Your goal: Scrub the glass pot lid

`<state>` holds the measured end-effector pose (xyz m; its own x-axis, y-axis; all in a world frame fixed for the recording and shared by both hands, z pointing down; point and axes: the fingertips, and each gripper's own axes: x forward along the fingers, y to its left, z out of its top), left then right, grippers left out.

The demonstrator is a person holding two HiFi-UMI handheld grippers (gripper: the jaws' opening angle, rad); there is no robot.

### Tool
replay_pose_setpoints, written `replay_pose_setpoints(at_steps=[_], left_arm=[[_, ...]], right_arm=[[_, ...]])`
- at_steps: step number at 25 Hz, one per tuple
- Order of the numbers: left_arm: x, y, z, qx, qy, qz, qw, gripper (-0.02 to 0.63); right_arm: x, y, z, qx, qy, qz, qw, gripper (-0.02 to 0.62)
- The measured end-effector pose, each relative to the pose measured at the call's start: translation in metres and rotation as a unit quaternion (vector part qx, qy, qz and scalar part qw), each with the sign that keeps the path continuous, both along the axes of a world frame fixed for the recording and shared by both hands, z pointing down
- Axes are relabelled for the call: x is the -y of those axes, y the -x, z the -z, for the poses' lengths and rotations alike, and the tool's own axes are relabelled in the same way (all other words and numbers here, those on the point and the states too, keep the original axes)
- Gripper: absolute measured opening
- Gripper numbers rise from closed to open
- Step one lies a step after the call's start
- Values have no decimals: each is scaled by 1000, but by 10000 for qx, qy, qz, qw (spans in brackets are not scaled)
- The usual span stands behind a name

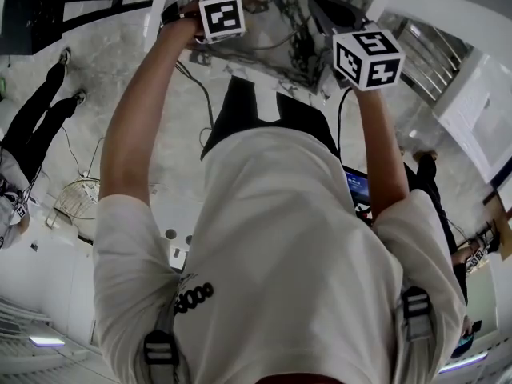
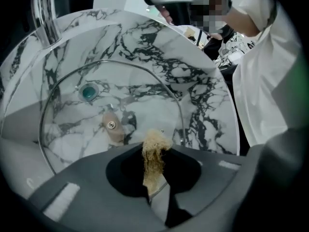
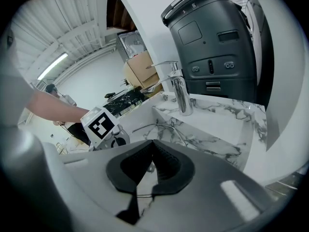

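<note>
- Left gripper (image 2: 155, 152): jaws closed on one tan, fibrous scrub pad (image 2: 153, 164), which stands up out of the tips. The pad's lower end is lost in the dark hollow between the jaws.
- Right gripper (image 3: 151, 151): jaws drawn almost together on the edge of the lid (image 2: 72, 115). A thin rim line crosses the gap, but the glass itself is hard to make out there.
- Lid: one, clear glass with a metal rim, standing tilted in the sink (image 2: 205, 98) just beyond the pad. Its bottom edge is hidden behind the left gripper's body. Whether the pad touches the glass cannot be told.
- Knob (image 2: 112, 126): one, tan, on the lid, just beside the pad's tip.
- Drain (image 2: 89, 92): one, teal, seen through the glass.
- Tap (image 3: 180, 92): one, chrome, on the sink's far ledge.
- Marker cubes: two, one per gripper. The head view shows little else of the grippers and nothing of the lid.
- Surface: white marble with dark veins.
- Room: a dark appliance (image 3: 217, 47) behind the tap, one cardboard box (image 3: 142, 64) beyond it, and a white ceiling with strip lights.
</note>
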<state>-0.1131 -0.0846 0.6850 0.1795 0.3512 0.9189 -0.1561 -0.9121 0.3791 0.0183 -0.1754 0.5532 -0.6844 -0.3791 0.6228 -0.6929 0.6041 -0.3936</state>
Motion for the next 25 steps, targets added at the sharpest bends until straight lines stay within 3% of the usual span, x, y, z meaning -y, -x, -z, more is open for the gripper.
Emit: replay_pose_setpoints(at_steps=[3, 11, 17, 25], left_arm=[[8, 16, -1, 365, 61, 199, 9991, 54], [41, 39, -4, 917, -328, 541, 9938, 52], [77, 43, -15, 908, -1079, 545, 9885, 53], [119, 39, -16, 998, -1987, 792, 9718, 52]], right_arm=[[-1, -2, -1, -12, -7, -13, 10000, 3], [-3, -10, -2, -27, 13, -144, 9999, 3], [0, -9, -4, -8, 40, -198, 9998, 3], [9, -8, -3, 12, 5, -303, 9995, 3]])
